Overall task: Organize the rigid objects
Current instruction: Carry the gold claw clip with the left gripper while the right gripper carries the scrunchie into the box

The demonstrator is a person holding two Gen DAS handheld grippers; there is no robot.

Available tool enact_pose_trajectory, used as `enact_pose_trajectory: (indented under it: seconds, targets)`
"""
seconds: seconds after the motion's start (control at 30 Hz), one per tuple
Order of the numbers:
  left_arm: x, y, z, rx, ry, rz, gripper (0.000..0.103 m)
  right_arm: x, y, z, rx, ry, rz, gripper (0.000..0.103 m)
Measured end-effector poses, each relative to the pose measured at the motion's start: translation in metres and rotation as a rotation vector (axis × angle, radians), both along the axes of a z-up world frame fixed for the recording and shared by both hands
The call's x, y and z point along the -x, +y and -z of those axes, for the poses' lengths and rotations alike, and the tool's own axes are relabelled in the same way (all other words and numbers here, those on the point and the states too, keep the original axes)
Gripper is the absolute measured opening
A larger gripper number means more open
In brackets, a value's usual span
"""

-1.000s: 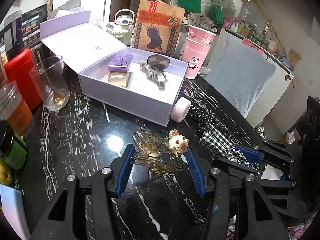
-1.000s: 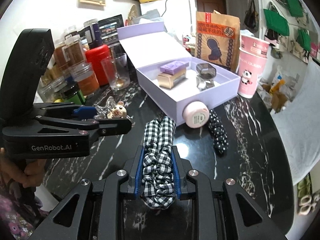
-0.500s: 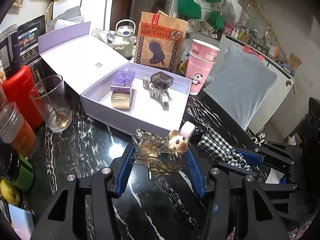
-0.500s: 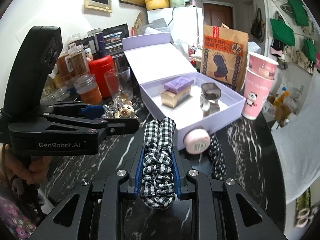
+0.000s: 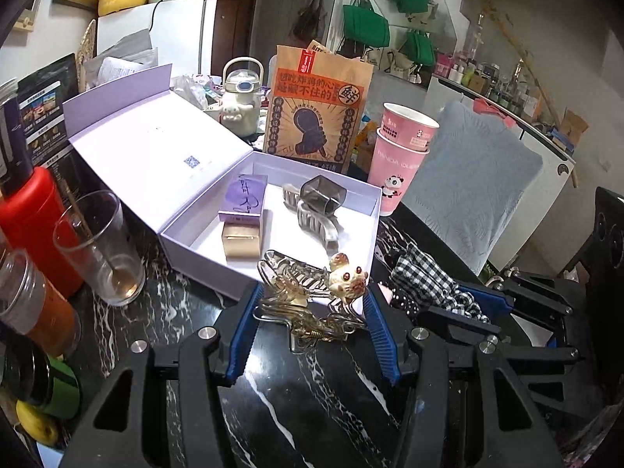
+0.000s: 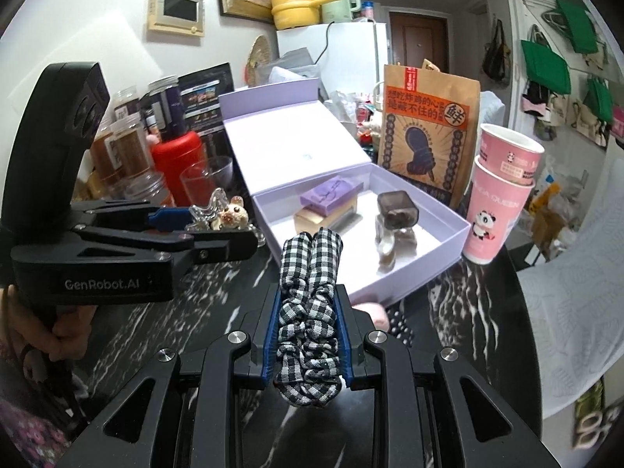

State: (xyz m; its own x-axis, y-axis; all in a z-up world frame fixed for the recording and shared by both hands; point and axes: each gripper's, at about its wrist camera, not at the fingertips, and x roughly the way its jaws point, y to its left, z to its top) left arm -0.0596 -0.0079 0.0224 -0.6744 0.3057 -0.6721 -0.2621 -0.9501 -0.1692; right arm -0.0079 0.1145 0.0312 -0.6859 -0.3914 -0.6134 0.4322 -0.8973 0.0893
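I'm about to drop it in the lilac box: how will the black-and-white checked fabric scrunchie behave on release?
The black-and-white checked fabric scrunchie looks soft: the right gripper squeezes it into narrow folds, so it will probably spring back wider. Its free end stands up unsupported, suggesting it is light. Cloth should land quietly in the lilac box and is unlikely to roll.
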Motion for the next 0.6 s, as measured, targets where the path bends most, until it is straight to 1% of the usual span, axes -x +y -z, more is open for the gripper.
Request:
enact_pose_trajectory:
  seconds: [0.23,0.6]
  targets:
    - [0.017,-0.002,-0.003,0.002,0.008,-0.001,0.052,0.02,0.003,-0.004,0.003,0.003,0.023,0.025]
    - [0.051,-0.008,0.003,0.0,-0.016,-0.024,0.052,0.056,0.002,-0.002,-0.002,-0.007,0.028,0.025]
